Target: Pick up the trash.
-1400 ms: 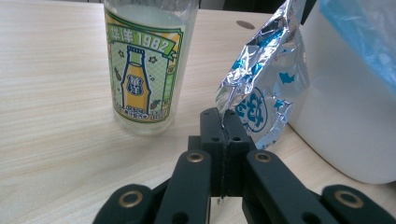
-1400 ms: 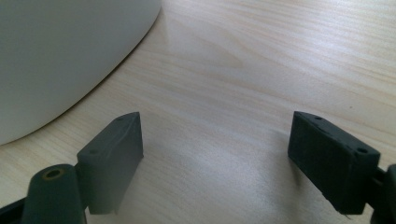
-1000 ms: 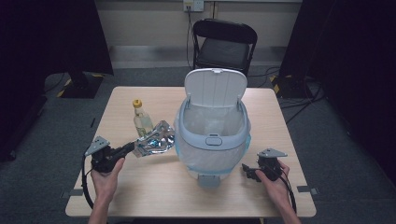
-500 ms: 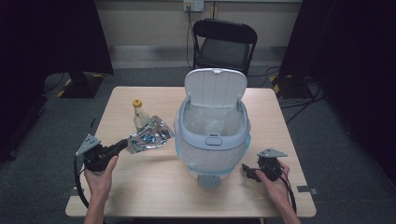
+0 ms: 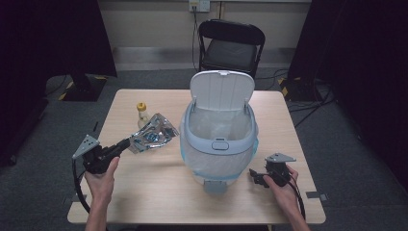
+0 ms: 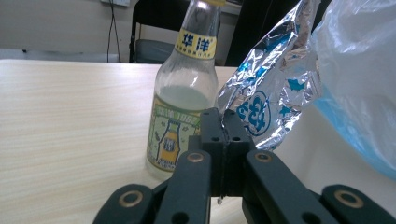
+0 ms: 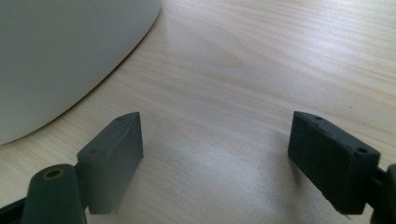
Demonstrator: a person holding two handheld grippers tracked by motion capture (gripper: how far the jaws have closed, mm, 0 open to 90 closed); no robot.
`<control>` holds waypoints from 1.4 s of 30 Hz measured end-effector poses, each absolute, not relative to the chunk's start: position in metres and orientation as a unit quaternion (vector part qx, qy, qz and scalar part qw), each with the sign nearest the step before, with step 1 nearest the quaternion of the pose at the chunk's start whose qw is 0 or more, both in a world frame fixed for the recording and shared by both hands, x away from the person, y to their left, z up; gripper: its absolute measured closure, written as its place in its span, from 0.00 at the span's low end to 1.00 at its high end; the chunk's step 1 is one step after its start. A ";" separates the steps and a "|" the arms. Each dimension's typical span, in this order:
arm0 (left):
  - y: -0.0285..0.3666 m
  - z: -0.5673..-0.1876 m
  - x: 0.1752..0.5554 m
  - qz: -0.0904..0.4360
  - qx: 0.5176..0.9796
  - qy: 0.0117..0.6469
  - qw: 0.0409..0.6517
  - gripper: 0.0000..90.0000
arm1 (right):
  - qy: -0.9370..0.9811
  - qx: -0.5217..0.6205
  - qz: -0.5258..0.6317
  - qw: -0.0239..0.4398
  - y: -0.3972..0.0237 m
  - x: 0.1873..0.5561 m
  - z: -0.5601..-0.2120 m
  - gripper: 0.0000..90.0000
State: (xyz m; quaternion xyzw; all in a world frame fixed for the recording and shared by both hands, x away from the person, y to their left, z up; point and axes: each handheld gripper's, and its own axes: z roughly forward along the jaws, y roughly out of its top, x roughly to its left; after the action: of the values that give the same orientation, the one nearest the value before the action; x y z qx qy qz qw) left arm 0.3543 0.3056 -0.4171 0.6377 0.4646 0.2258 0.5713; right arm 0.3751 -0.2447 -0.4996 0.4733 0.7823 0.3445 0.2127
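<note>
A crumpled silver foil bag point(image 5: 155, 133) with blue print hangs just above the table, left of the white lidded bin point(image 5: 219, 144). My left gripper point(image 5: 128, 145) is shut on the bag's lower left edge. In the left gripper view the closed jaws pinch the foil bag point(image 6: 275, 88) at their tips point(image 6: 224, 122), and a glass bottle point(image 6: 186, 93) with a yellow label stands right behind them. The bottle point(image 5: 142, 113) is upright behind the bag. My right gripper point(image 5: 255, 177) rests on the table right of the bin's base, open with nothing between the jaws point(image 7: 215, 154).
The bin's lid point(image 5: 220, 90) stands open, and a clear liner point(image 6: 359, 65) with a blue band hangs over its rim. A black folding chair point(image 5: 232, 45) stands behind the wooden table point(image 5: 159, 192). The bin's white wall point(image 7: 60, 51) is close to the right gripper.
My left gripper has shifted slightly left with the foil bag, away from the bin, and the bag now sits a little higher. The right hand has not moved.
</note>
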 end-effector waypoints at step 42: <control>0.292 -0.337 0.349 0.261 0.602 0.384 0.650 1.00 | 0.782 0.473 0.345 0.213 -0.245 0.375 -0.500 0.19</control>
State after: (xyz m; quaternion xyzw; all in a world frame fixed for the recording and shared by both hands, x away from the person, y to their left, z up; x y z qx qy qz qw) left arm 0.3490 0.2916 -0.3372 0.6017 0.3839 0.2607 0.6501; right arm 0.3751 -0.2447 -0.4996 0.4733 0.7823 0.3446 0.2128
